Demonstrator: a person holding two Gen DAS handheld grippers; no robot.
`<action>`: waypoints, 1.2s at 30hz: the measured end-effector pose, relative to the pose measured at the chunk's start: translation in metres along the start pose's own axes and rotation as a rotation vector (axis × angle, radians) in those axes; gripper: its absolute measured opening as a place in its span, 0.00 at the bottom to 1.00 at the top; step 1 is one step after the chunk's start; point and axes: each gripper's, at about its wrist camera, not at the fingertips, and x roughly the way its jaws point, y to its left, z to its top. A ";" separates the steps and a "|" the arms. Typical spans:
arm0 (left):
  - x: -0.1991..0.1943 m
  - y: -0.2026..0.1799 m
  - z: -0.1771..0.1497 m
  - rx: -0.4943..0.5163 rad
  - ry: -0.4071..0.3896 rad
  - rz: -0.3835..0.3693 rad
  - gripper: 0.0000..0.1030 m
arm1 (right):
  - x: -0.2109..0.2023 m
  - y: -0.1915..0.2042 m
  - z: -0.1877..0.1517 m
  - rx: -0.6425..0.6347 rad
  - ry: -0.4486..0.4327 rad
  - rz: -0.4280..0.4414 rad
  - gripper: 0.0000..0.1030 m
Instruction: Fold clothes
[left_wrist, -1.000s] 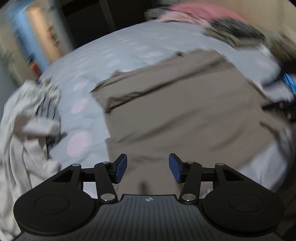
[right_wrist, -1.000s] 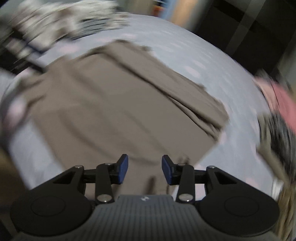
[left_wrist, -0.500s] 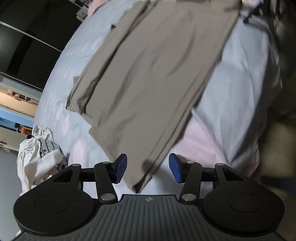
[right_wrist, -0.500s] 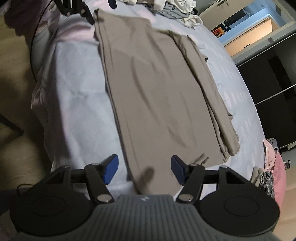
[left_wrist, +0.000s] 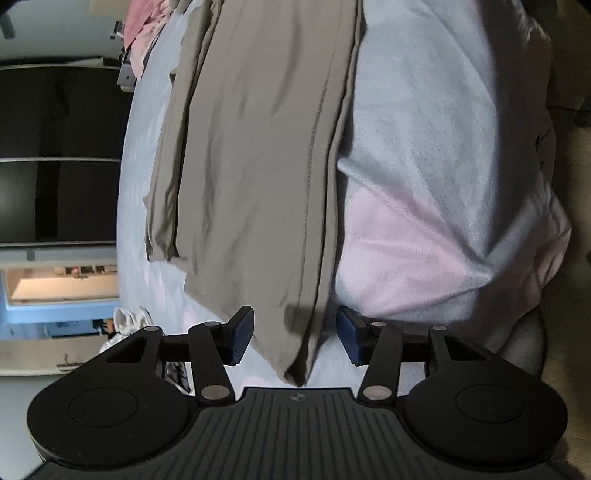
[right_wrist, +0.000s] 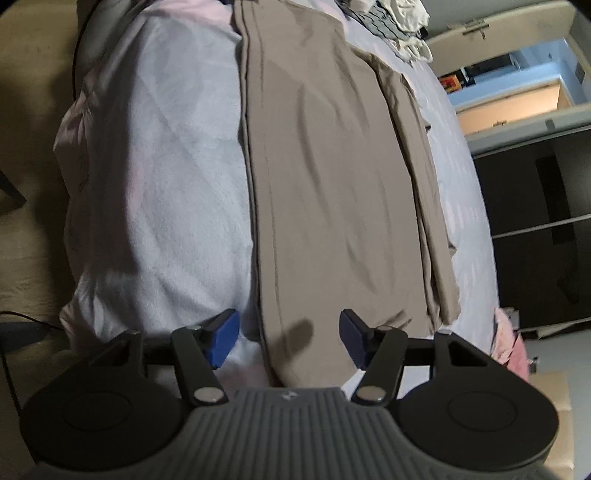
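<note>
A taupe garment lies flat and lengthwise on the bed, folded in a long strip with a narrower folded layer along its far side. It also shows in the right wrist view. My left gripper is open, its blue pads either side of the garment's near corner at one end. My right gripper is open, its pads astride the near corner at the opposite end. Neither holds anything.
The bed cover is pale blue with pink patches and drops off at the near edge. A pile of light clothes lies at one end, pink clothes at the other. Dark wardrobe stands beyond.
Both grippers have swung out from above the garment to its two ends and come down low, each now straddling a near corner. Both stay open.
</note>
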 end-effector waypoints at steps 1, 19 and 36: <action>0.002 0.001 0.000 -0.005 -0.002 0.003 0.46 | 0.001 0.001 0.000 -0.002 0.001 -0.003 0.59; -0.011 0.073 -0.004 -0.451 0.022 0.048 0.03 | -0.011 -0.024 -0.002 0.107 0.041 -0.178 0.04; -0.121 0.138 -0.023 -0.583 -0.160 -0.006 0.03 | -0.116 -0.092 -0.009 0.357 -0.043 -0.286 0.04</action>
